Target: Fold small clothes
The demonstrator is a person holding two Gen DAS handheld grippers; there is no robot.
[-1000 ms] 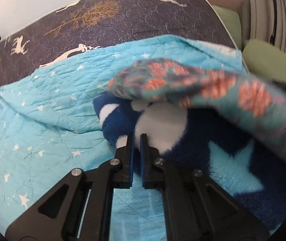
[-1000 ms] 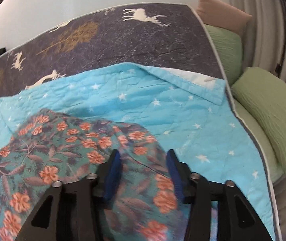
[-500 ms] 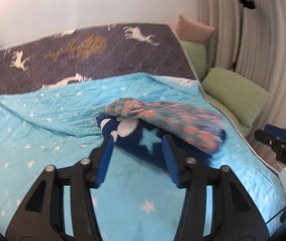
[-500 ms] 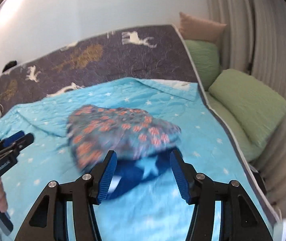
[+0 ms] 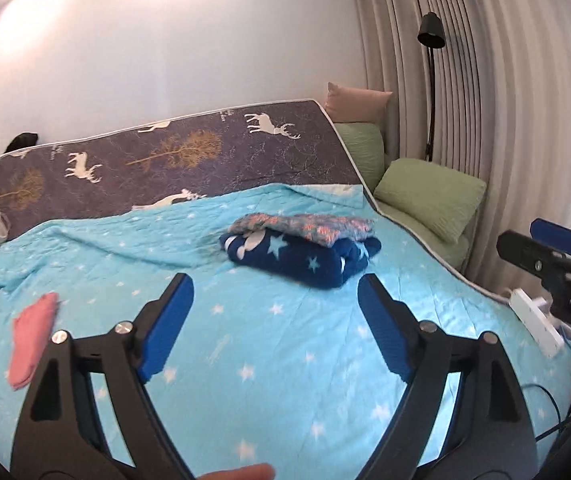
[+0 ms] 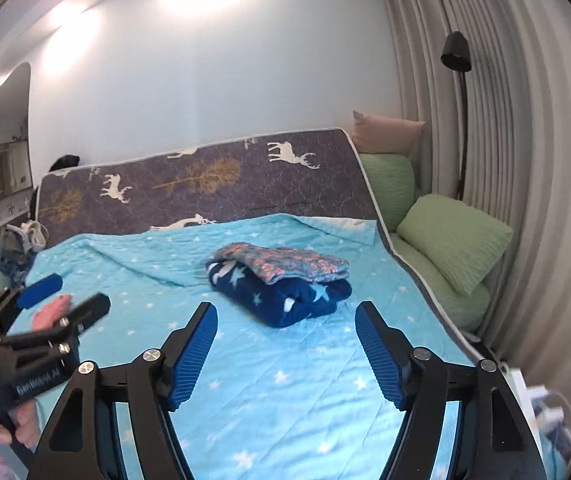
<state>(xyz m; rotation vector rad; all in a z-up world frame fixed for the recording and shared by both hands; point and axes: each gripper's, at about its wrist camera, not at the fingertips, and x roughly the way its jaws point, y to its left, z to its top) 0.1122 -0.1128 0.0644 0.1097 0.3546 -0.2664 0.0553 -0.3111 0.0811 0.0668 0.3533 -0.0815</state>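
Far left on the light-blue star-print quilt (image 5: pixel 285 360): small pink cloth (image 5: pixel 31 344), loose, prob. next to fold. Left gripper (image 5: pixel 273 320) w/ blue pads: jaws just been opening, now spread wide, nothing between, pulled back from where it sat shut against the navy fleece. Centre: folded floral-print garment (image 5: pixel 305 226) now lying on top of folded navy star-print fleece (image 5: pixel 301 258), stacked, released. Right gripper (image 6: pixel 287 348): also just been opening, wide, empty, backed off. So this piece looks done.
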